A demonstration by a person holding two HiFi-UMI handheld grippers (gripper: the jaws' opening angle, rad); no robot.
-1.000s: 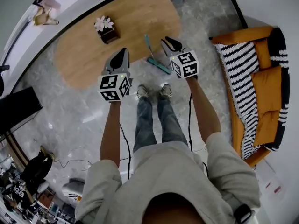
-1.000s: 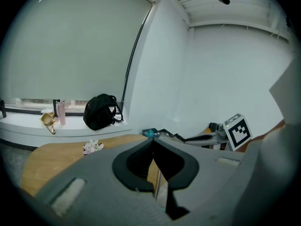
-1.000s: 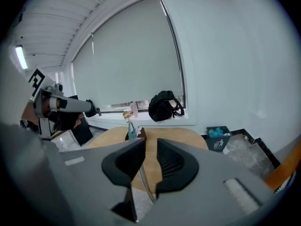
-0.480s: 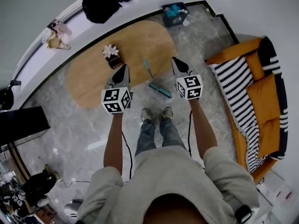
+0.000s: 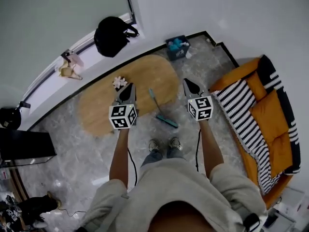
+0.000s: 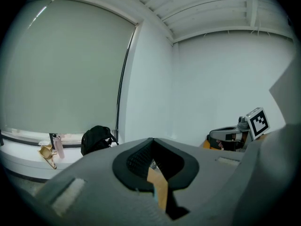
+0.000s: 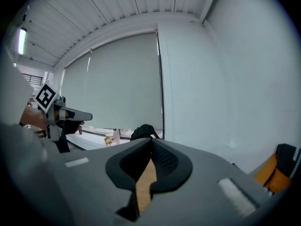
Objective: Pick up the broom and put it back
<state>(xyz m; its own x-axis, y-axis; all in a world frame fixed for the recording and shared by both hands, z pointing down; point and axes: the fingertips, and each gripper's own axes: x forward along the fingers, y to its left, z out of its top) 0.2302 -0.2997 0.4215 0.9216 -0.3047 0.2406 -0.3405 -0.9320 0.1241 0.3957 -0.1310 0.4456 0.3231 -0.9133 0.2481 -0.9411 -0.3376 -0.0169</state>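
Note:
A teal broom (image 5: pixel 161 109) lies on the floor in front of the person's shoes, its handle reaching over the edge of the oval wooden surface (image 5: pixel 145 79). My left gripper (image 5: pixel 127 87) hangs above the floor to the broom's left, and my right gripper (image 5: pixel 189 83) hangs to its right. Neither touches the broom. In the left gripper view the left gripper (image 6: pixel 151 142) is shut with nothing in it and points at the wall. The right gripper (image 7: pixel 151 143), seen in its own view, is likewise shut and empty.
An orange sofa (image 5: pixel 270 105) with a striped blanket stands at the right. A black backpack (image 5: pixel 113 35) sits on the window ledge. A teal box (image 5: pixel 177 47) stands by the wall, a small flower box (image 5: pixel 119 82) on the wooden surface, and a dark cabinet (image 5: pixel 24 146) at the left.
Both grippers have risen away from the floor and now point more level. The head view has tilted up and takes in more wall; the broom lies where it was.

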